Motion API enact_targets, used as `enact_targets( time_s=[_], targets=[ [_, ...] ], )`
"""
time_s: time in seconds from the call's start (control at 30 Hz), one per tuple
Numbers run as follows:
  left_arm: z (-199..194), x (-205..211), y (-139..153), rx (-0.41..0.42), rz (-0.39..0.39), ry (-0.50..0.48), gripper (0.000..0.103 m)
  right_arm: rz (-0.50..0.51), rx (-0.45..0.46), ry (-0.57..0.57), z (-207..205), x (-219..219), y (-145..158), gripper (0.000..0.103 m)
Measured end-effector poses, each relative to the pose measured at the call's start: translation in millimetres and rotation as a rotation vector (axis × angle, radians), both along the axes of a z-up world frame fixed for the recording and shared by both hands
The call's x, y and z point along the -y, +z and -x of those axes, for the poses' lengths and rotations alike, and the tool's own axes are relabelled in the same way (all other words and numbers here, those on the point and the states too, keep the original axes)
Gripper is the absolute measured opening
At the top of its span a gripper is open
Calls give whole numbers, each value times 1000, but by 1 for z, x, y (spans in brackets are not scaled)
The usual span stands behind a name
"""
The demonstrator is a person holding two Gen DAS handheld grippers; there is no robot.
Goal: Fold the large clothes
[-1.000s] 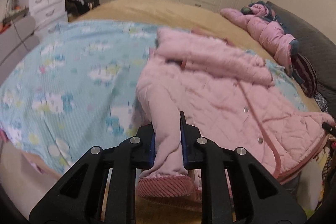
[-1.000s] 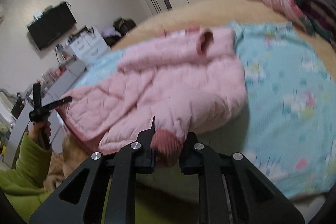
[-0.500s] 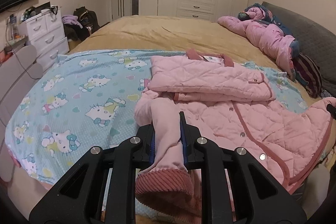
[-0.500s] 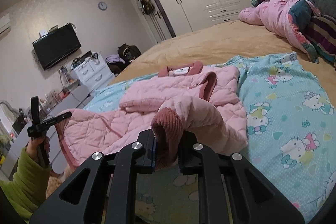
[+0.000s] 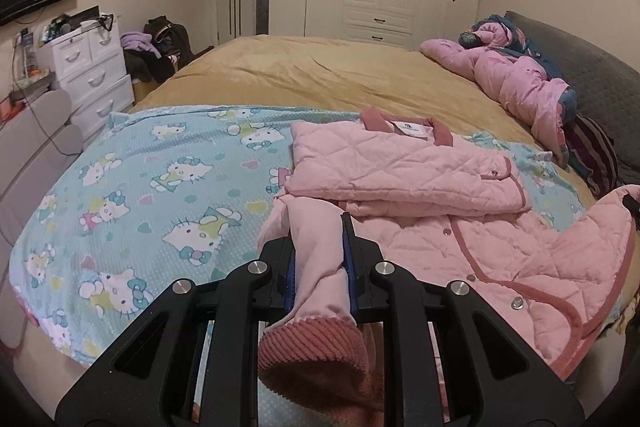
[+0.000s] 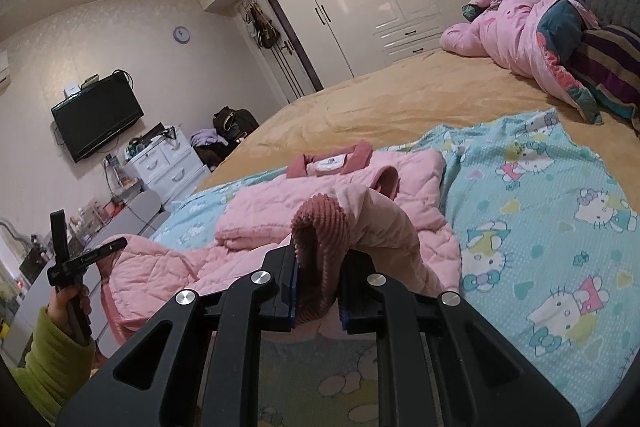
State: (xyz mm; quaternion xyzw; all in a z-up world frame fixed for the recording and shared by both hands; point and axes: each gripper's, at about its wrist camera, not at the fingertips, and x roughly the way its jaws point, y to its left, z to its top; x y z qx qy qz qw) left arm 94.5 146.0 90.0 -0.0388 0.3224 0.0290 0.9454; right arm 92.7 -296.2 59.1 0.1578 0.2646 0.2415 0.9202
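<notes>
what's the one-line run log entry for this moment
left gripper: shut on sleeve | right gripper: shut on sleeve cuff | pink jacket: partly folded on cartoon blanket

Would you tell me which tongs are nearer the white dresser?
Left. The left tongs grip a sleeve on the jacket's dresser side; the right tongs grip the other sleeve beyond.

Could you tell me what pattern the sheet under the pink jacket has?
Light blue sheet with white cartoon cats, clearest in the left wrist view.

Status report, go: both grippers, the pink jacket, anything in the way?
Left gripper shut on a sleeve. Right gripper shut on the other sleeve's cuff. Pink jacket part-folded on the cartoon blanket. Nothing in the way.
</notes>
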Motion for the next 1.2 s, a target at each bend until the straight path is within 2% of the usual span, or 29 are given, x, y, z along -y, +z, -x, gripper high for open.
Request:
enact_targets(
  time_s=[0.77,1.2],
  targets=[
    [-57,-7,29,52,-22,23,11,1,89,-79,-67,-4,31,13],
    [-103,-10,43,63,-47,35,11,3,115,-129,-121,-6,45,13]
  ],
)
